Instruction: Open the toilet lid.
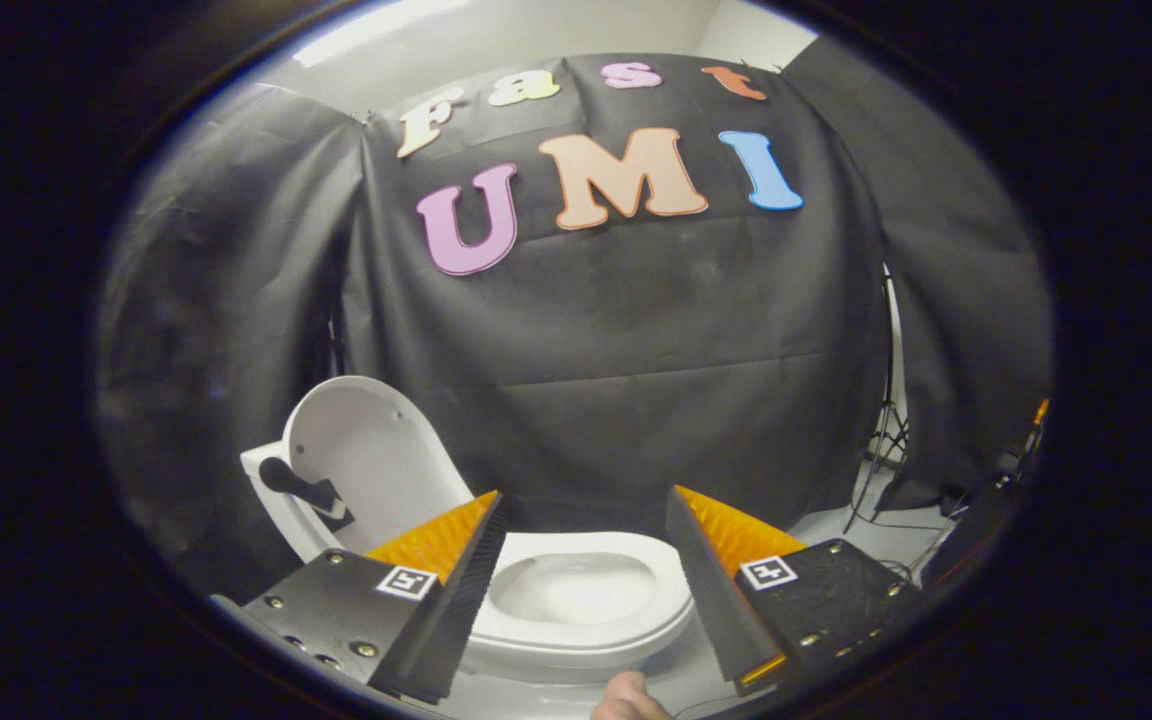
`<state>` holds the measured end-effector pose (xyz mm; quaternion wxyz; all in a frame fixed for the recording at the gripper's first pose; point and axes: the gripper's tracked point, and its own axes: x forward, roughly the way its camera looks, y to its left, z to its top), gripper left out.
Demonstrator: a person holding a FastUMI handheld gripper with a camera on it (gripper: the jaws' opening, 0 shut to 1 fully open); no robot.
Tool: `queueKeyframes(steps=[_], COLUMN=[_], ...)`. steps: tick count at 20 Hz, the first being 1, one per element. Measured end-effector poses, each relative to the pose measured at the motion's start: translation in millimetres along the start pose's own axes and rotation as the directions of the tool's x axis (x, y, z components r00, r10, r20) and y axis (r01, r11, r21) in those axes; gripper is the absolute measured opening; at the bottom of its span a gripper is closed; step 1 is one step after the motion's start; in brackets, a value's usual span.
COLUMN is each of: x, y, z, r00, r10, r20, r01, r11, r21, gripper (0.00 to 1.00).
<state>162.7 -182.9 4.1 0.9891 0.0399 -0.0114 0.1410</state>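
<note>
Toilet lid stands raised beyond the left finger, leaning back over the tank so the seat and bowl lie bare between the fingers, while the gripper hangs wide apart, holding nothing, the job seemingly done

The toilet lid and seat looked smooth, glossy plastic; the wall was matt, creased cloth.
</note>
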Motion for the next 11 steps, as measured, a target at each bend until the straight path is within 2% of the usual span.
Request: queueKeyframes(steps=[11], x=[10.4], y=[11.3], z=[-4.6], r00=[1.0], r10=[-0.008], r20=[0.006], r01=[0.008], r11=[0.999], r21=[0.041], gripper=[0.94])
